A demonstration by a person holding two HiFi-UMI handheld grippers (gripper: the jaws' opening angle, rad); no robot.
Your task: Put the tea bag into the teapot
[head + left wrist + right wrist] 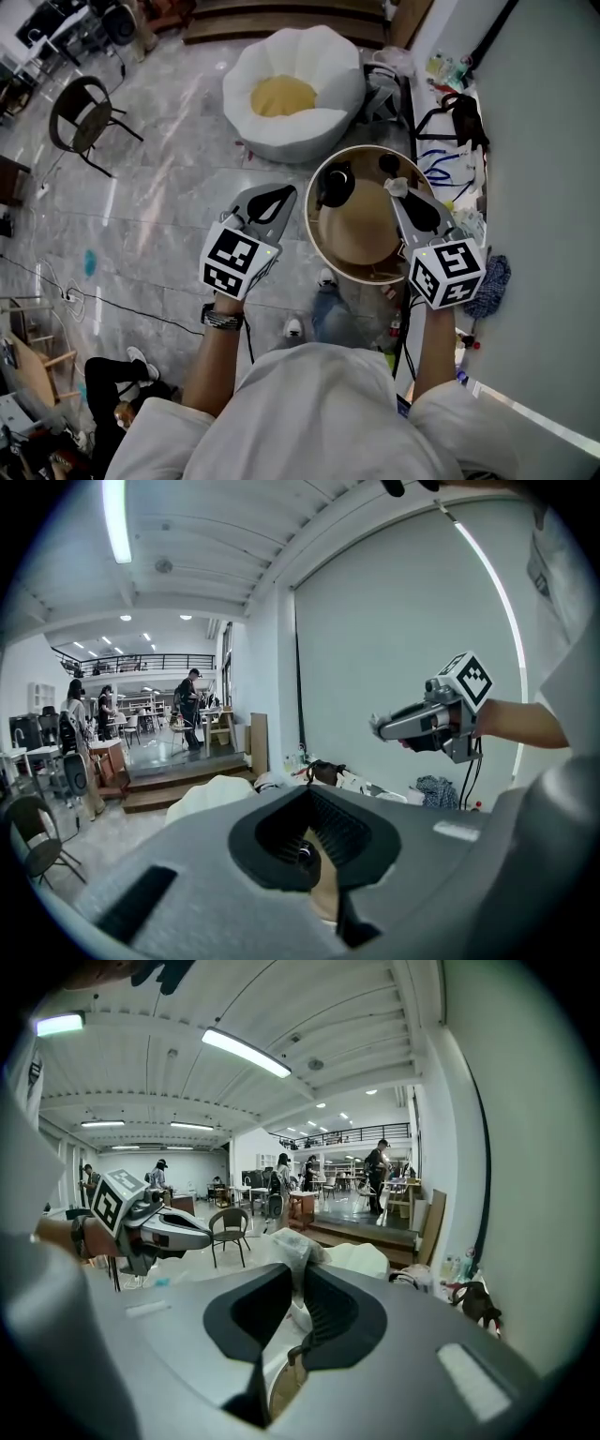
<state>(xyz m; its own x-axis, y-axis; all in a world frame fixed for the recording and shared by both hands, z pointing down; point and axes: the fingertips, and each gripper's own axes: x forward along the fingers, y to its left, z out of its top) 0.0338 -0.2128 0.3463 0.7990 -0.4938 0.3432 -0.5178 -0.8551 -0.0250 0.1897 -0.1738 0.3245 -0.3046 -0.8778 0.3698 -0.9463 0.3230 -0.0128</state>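
Head view, working outward from your body: you are holding both grippers out at the round table (361, 230). Your left gripper (287, 194) is hovering just outside the table's left edge, its jaws pressed together on nothing. Your right gripper (399, 195) is hanging over the table's right edge, and its jaws are pinching the tea bag (395, 186), a pale crumpled packet that is poking up past the tips, clear of the tabletop. Further on, the black teapot (335, 186) is sitting by the far left edge, apart from the bag. Whether its mouth is standing open I cannot tell.

You are, as I judge it, carrying the bag across. The next move is calling for a swing left until the bag is hanging over the pot's mouth, then a lowering and a release. If a lid is sitting there, your free left gripper is well placed to lift it.
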